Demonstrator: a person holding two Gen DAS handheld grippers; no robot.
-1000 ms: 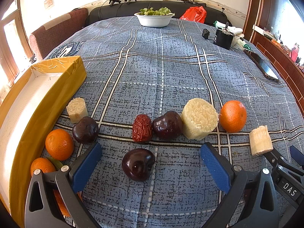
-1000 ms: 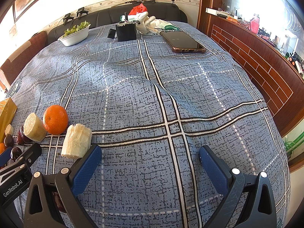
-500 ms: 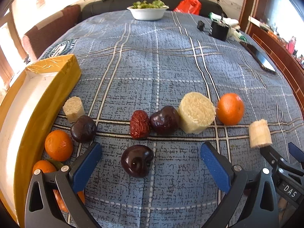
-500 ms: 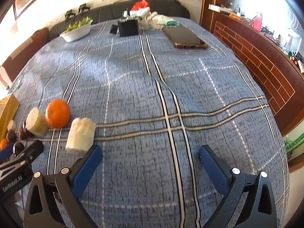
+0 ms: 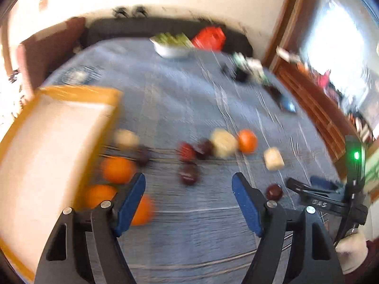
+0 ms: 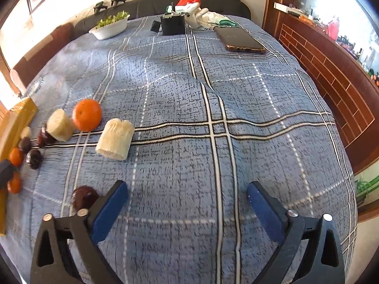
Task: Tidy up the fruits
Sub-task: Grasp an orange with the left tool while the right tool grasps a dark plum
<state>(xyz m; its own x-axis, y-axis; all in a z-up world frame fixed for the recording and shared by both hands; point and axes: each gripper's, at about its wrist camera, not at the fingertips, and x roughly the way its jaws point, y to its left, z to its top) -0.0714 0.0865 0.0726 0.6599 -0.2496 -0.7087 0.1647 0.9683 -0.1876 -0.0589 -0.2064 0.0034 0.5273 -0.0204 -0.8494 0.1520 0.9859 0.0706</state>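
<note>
Closing left hand-held gripper (image 5: 188, 193) empty; right hand-held gripper (image 6: 187, 203) closing, empty

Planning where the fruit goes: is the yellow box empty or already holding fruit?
Empty as far as visible: the yellow box shows a bare white floor; oranges lie outside it.

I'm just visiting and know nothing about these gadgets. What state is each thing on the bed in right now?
Left gripper: closing, nothing between its jaws.
Right gripper: closing, nothing between its jaws.
Yellow box: open-topped, no fruit seen inside.
Orange: whole, loose on the cloth.
Pale cylinder piece: lying on its side.
White bowl: filled with greens.
Phone: lying flat, screen dark.
</note>
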